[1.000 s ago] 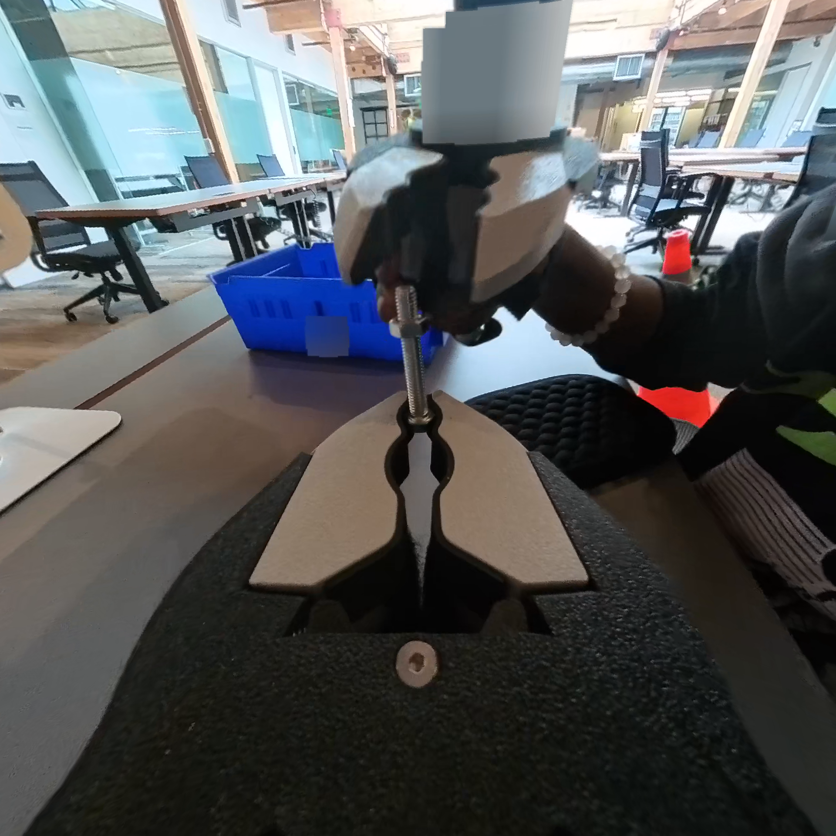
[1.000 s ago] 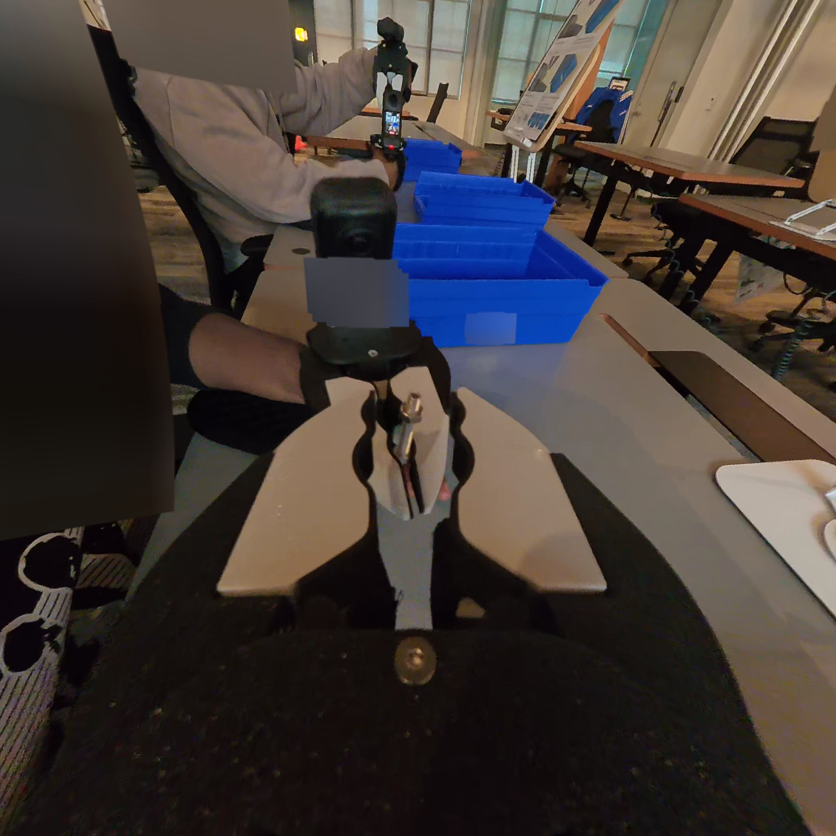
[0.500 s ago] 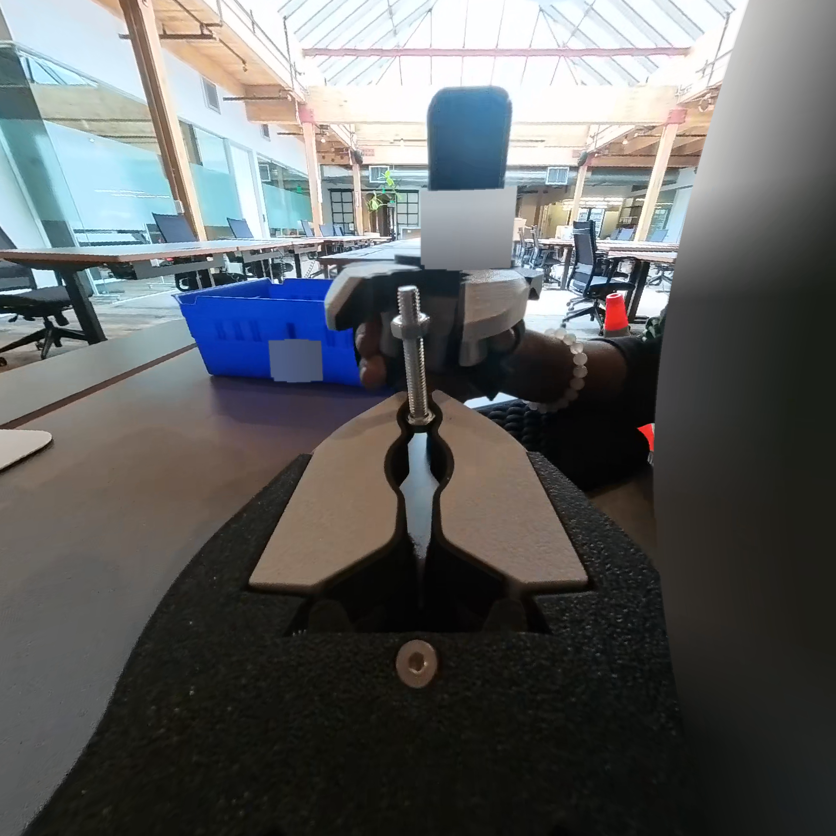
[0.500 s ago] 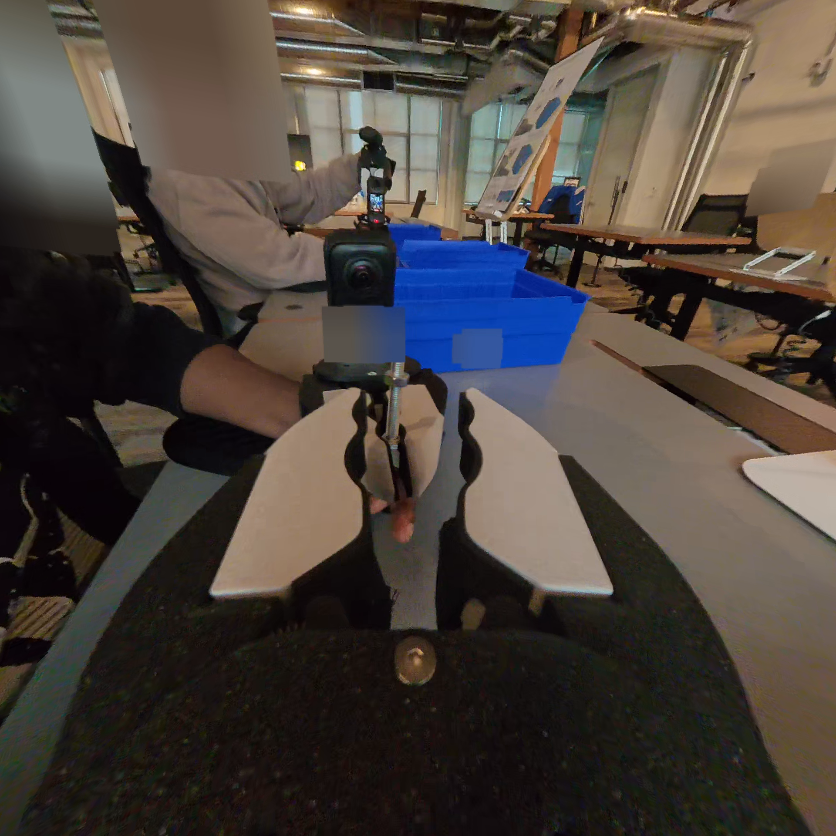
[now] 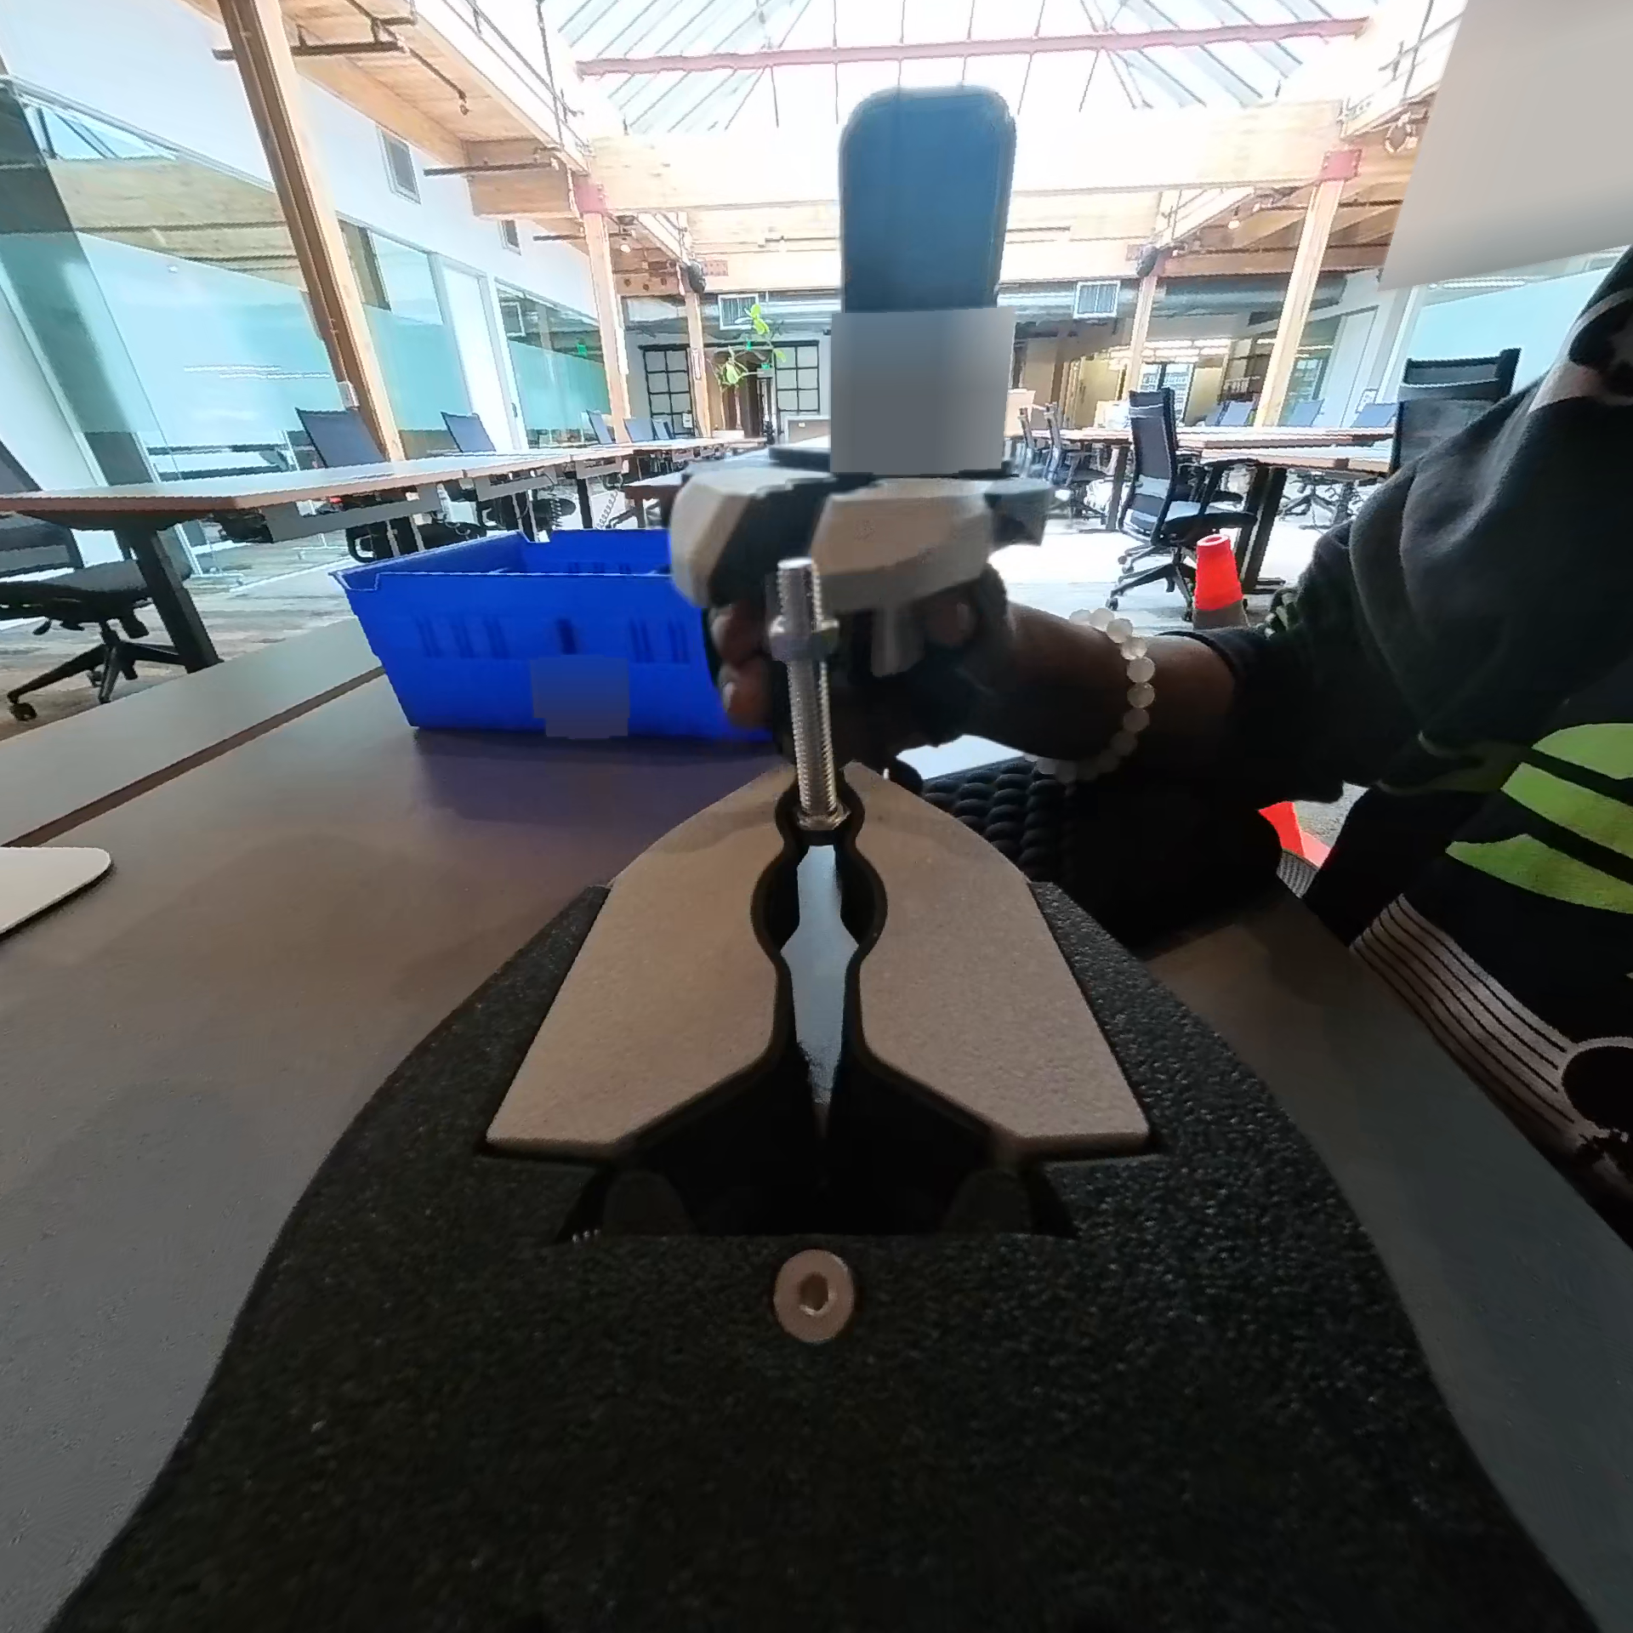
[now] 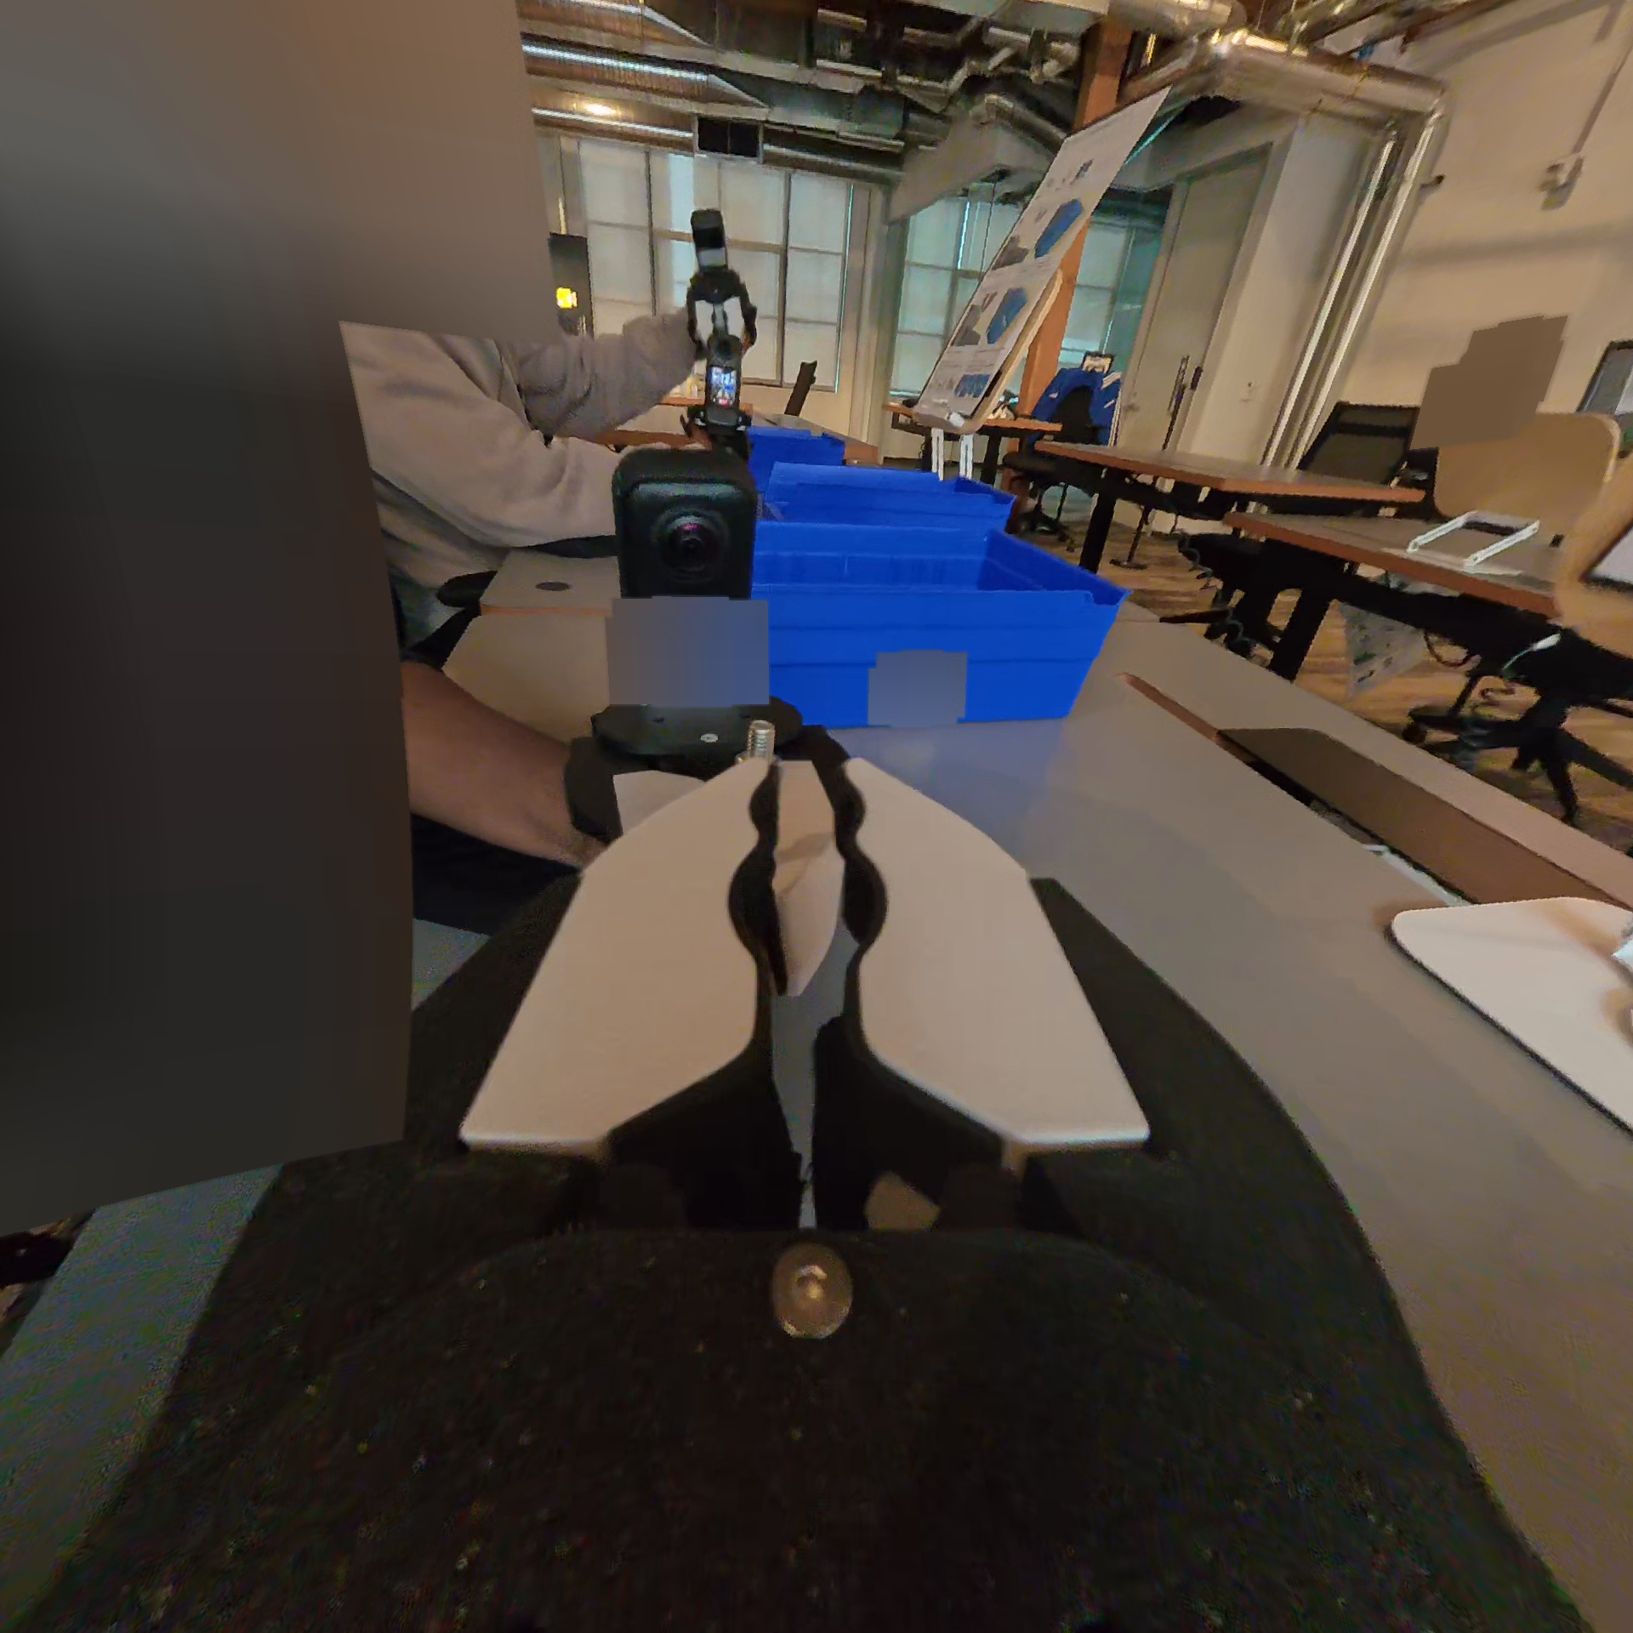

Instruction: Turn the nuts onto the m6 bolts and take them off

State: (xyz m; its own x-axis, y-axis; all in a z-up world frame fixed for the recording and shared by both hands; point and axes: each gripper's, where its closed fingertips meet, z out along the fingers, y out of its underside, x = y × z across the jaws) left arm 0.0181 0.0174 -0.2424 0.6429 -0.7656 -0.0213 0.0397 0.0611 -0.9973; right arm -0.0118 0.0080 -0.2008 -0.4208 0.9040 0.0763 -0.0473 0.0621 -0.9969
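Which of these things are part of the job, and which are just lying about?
In the job: bolt, held upright in the left gripper; nut near its top; right gripper, closing on that nut.

Lying about: blue bin; white pad; orange cone; office chairs.

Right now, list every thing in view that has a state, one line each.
Left gripper: shut on the bolt's lower end.
Bolt: upright, threaded end up, clear of the table.
Nut: threaded on near the bolt's top.
Right gripper: closed at the nut; contact unclear.
Blue bin: open-topped, resting on the table.
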